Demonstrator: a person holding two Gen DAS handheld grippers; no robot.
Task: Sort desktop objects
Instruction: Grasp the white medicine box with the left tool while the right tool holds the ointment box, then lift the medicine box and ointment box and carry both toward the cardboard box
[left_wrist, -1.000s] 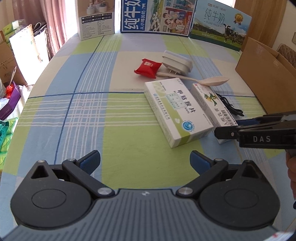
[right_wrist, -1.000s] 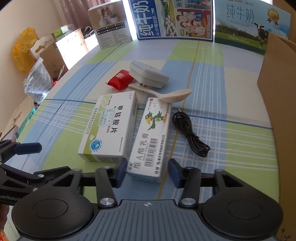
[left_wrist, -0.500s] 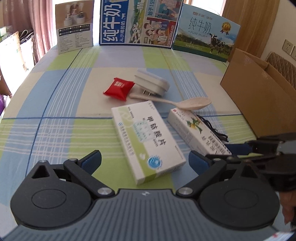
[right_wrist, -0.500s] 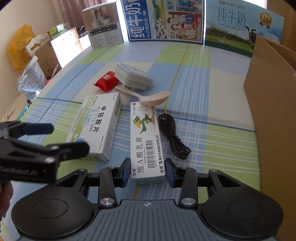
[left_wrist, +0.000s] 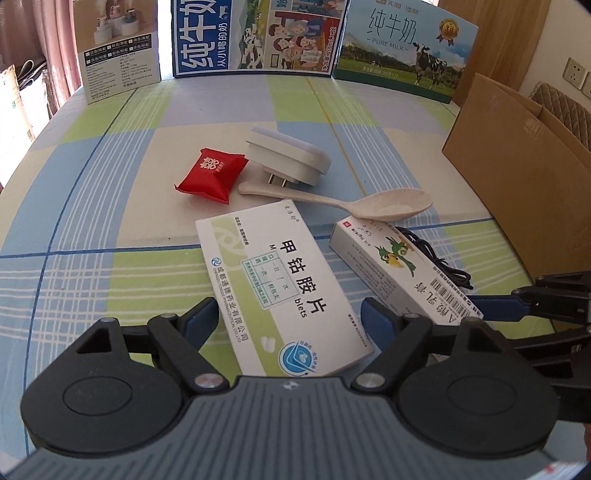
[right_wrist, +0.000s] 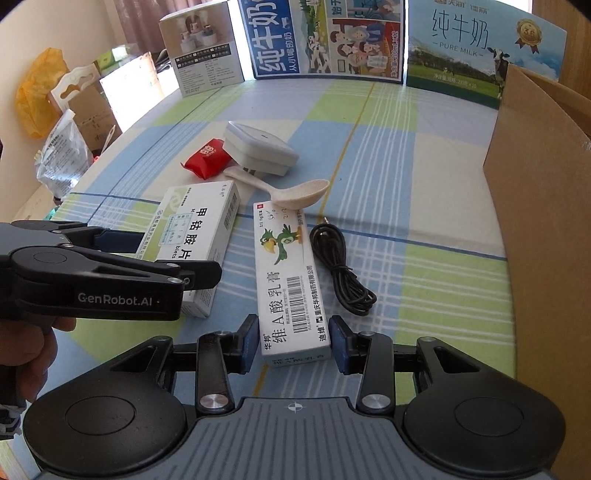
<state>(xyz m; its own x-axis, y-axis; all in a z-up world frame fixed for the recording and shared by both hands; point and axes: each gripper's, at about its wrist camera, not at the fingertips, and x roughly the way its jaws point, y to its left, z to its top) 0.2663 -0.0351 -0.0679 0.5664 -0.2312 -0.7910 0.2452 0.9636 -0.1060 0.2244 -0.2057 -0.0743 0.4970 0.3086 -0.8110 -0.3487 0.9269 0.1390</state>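
A wide white-and-green medicine box (left_wrist: 284, 288) (right_wrist: 192, 236) lies on the checked tablecloth. My left gripper (left_wrist: 290, 319) is open, its blue pads on either side of the box's near end, not touching. A narrow white box with a green parrot (right_wrist: 290, 277) (left_wrist: 402, 269) lies beside it. My right gripper (right_wrist: 293, 339) straddles its near end, pads at or very near its sides. Further back lie a beige spoon (left_wrist: 351, 201), a red sachet (left_wrist: 210, 175), a white plug adapter (left_wrist: 286, 155) and a black cable (right_wrist: 341, 269).
An open cardboard box (right_wrist: 543, 206) stands at the right edge. Printed milk cartons and display boxes (left_wrist: 258, 37) line the table's far edge. Bags and cartons (right_wrist: 55, 122) sit off the table to the left.
My left gripper has moved forward and right, and the wide box now lies between its pads. My right gripper has narrowed around the parrot box's near end.
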